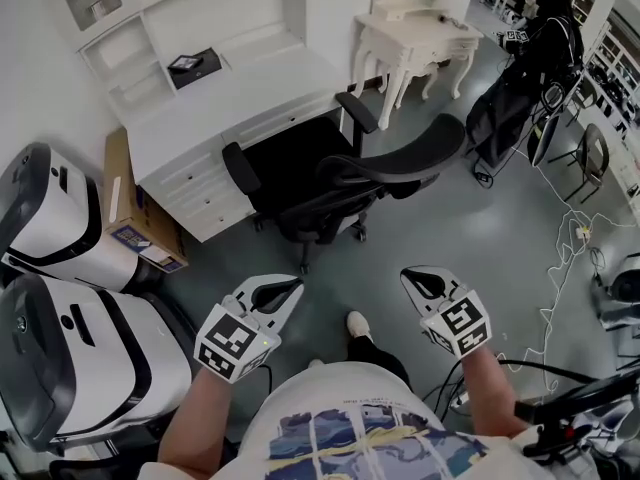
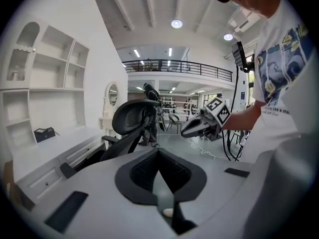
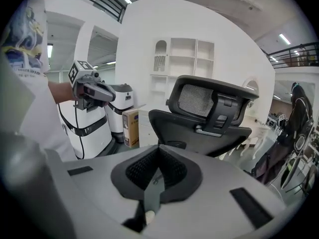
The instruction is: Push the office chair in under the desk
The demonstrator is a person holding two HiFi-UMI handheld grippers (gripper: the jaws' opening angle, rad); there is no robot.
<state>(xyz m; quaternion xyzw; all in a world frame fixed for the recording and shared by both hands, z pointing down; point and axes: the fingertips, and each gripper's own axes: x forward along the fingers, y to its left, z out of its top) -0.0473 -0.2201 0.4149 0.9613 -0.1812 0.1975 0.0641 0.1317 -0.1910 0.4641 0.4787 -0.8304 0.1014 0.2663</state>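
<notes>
The black mesh office chair (image 1: 340, 183) stands pulled out from the white desk (image 1: 230, 98), its seat partly in the knee space and its backrest toward me. In the head view my left gripper (image 1: 290, 291) and right gripper (image 1: 410, 278) hover over the grey floor, a short way from the chair and touching nothing. Both are shut with nothing between the jaws. The left gripper view has the chair (image 2: 132, 121) ahead on the left and the right gripper (image 2: 199, 126) beyond it. The right gripper view faces the chair's backrest (image 3: 209, 113), with the left gripper (image 3: 94, 91) at the left.
Two white machines (image 1: 60, 228) (image 1: 80, 358) and a cardboard box (image 1: 135, 218) stand left of the desk. A white dressing table (image 1: 415, 43) and a dark bag on a stand (image 1: 520, 88) are at the back right. Cables (image 1: 570, 258) trail over the floor on the right.
</notes>
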